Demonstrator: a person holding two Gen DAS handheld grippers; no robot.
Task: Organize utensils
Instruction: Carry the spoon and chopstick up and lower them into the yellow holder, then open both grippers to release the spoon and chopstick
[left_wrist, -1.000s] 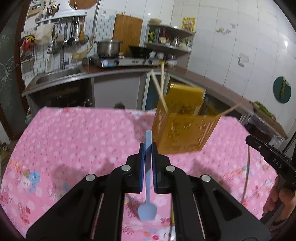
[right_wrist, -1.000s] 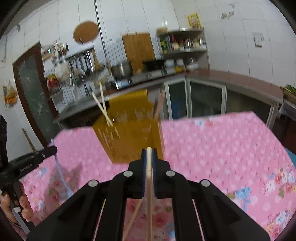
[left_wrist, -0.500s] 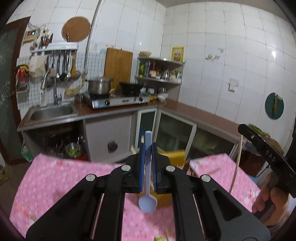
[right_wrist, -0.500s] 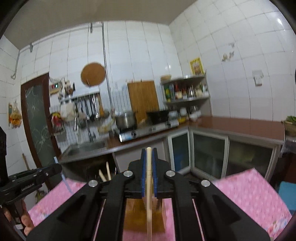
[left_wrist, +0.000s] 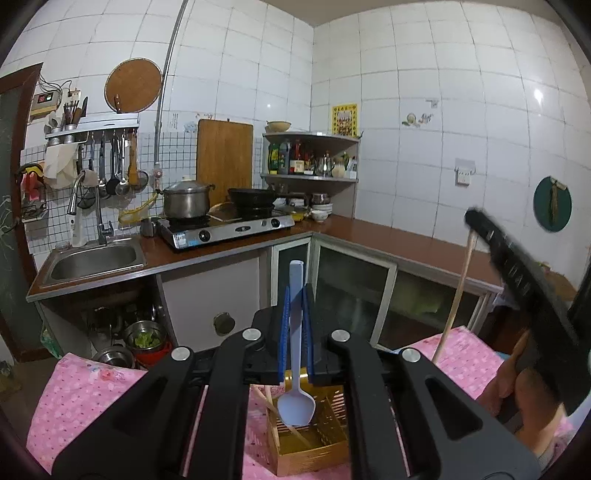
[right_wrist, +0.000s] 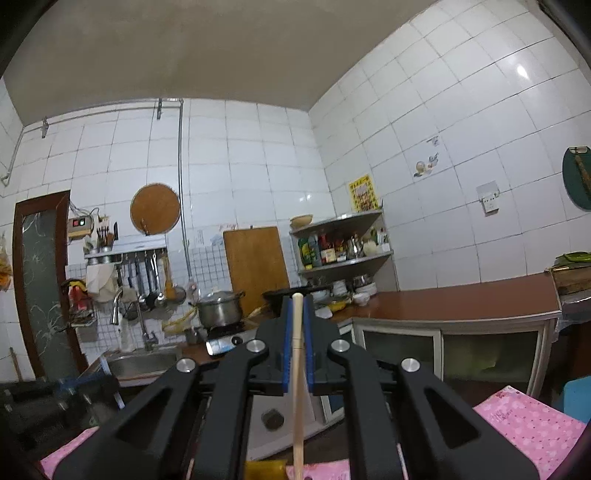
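My left gripper is shut on a pale blue spoon, held upright with its bowl hanging down over the yellow utensil holder. The holder stands on the pink flowered tablecloth with chopsticks leaning inside it. My right gripper is shut on a wooden chopstick that hangs straight down; the holder's top edge shows just below. In the left wrist view the right gripper is at the right, with the chopstick hanging from it above the table.
Beyond the table are a counter with a sink, a gas stove with a steel pot and a black wok, and a corner shelf of bottles. Glass-fronted cabinets run under the counter.
Both grippers have risen and tilted up, so the table and holder dropped to the bottom of the views. The spoon and the chopstick stay gripped.
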